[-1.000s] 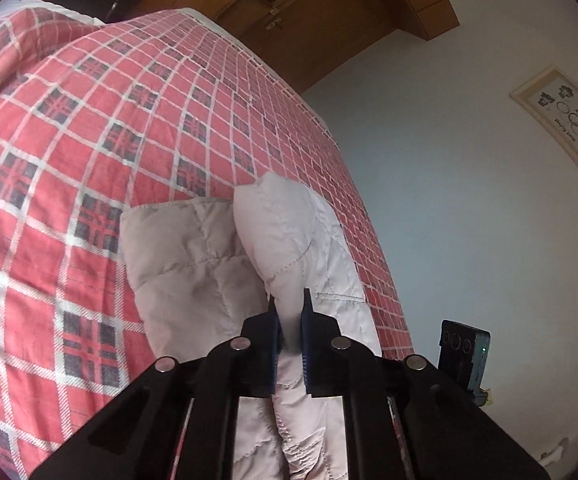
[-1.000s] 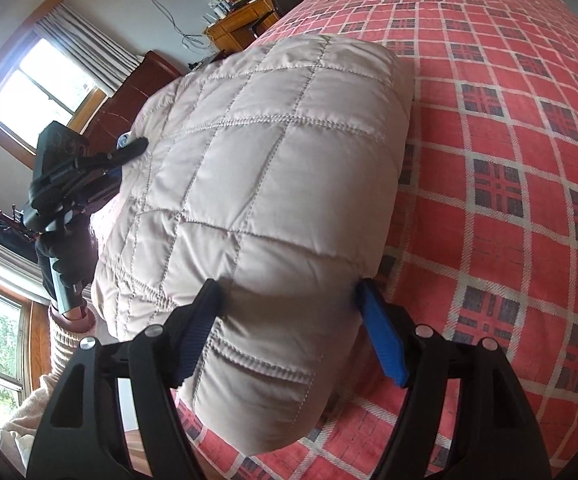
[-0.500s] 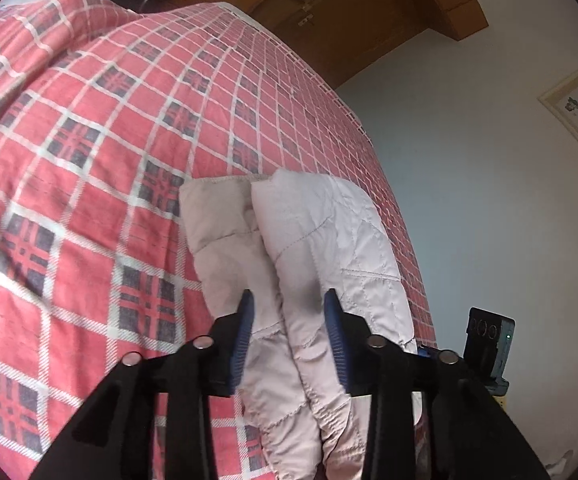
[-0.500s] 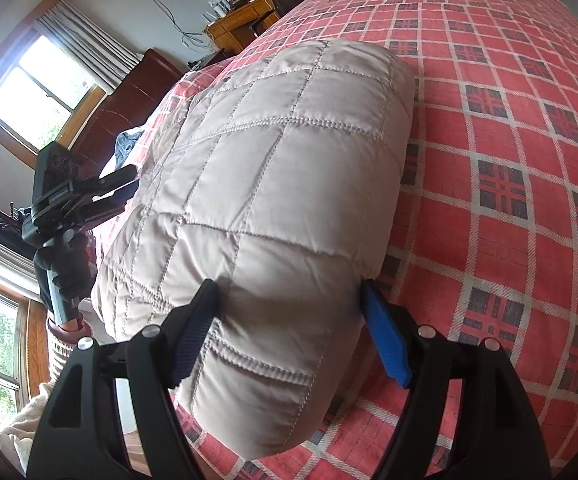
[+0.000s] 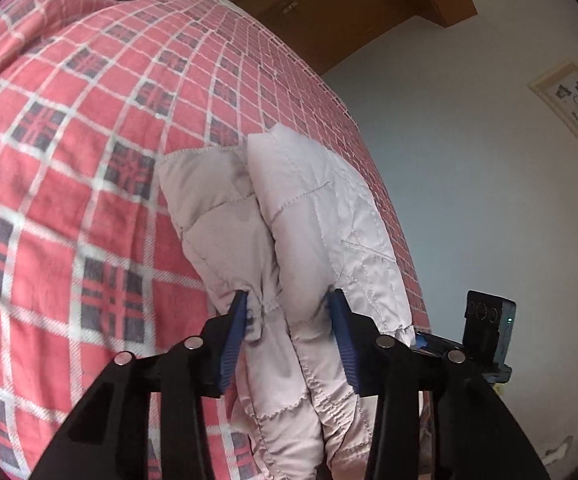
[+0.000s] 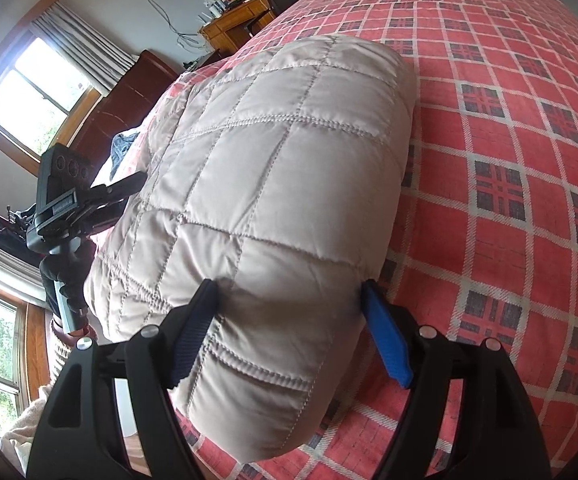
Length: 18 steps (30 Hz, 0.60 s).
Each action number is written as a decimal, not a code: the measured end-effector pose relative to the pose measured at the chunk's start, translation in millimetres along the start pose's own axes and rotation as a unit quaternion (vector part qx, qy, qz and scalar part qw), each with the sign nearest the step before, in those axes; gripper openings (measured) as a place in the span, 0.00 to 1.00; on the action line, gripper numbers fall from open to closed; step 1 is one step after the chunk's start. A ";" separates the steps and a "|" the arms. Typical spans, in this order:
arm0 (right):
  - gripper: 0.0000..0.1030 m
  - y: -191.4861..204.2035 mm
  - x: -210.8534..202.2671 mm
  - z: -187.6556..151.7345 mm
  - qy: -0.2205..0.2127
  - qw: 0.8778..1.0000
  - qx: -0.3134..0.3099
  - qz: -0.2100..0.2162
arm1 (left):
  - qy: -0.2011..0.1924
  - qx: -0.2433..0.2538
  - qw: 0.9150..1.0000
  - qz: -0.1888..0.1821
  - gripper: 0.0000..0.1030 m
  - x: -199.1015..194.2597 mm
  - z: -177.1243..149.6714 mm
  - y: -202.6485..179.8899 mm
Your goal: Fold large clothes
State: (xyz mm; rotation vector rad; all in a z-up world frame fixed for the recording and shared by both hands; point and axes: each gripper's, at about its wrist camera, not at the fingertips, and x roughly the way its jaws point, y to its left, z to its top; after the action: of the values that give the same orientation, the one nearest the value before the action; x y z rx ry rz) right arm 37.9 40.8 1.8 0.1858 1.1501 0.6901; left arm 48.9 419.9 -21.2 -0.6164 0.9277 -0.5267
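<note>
We see the folded quilted jacket [image 6: 281, 184] lying on the red checked bedspread [image 6: 529, 160], its near end bulging between the spread-apart fingers of both the left gripper [image 5: 287, 304] and the right gripper [image 6: 291, 288], neither clamping it.

A home bedroom: a bed under a red plaid bedspread [image 6: 529, 128] fills both views. A curtained window [image 6: 37, 96], a cluttered wooden desk [image 6: 233, 20] and what looks like a wardrobe [image 5: 329, 8] surround it.
</note>
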 end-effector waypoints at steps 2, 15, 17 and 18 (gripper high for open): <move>0.71 -1.8 -0.7 1.6 -0.002 1.000 0.004 -0.001 | 0.001 0.013 1.000 0.012 0.36 11.7 6.9 -4.3; 0.71 -25.0 -12.0 3.9 -0.009 0.998 0.034 0.057 | 0.016 -0.042 0.999 -0.021 0.68 -11.6 -8.9 14.9; 0.74 -29.9 -9.2 7.7 -0.005 0.996 0.045 0.071 | 0.018 -0.043 0.998 -0.033 0.68 -10.9 -12.1 15.6; 0.76 -32.7 -6.8 8.6 -0.001 0.996 0.050 0.078 | 0.023 -0.041 0.998 -0.043 0.69 -7.4 -13.4 14.6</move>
State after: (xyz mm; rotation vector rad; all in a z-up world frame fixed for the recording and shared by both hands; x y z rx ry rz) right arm 57.2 13.0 -4.8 0.3644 1.1769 0.7688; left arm 35.9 431.6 -33.1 -0.7237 0.9739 -0.5833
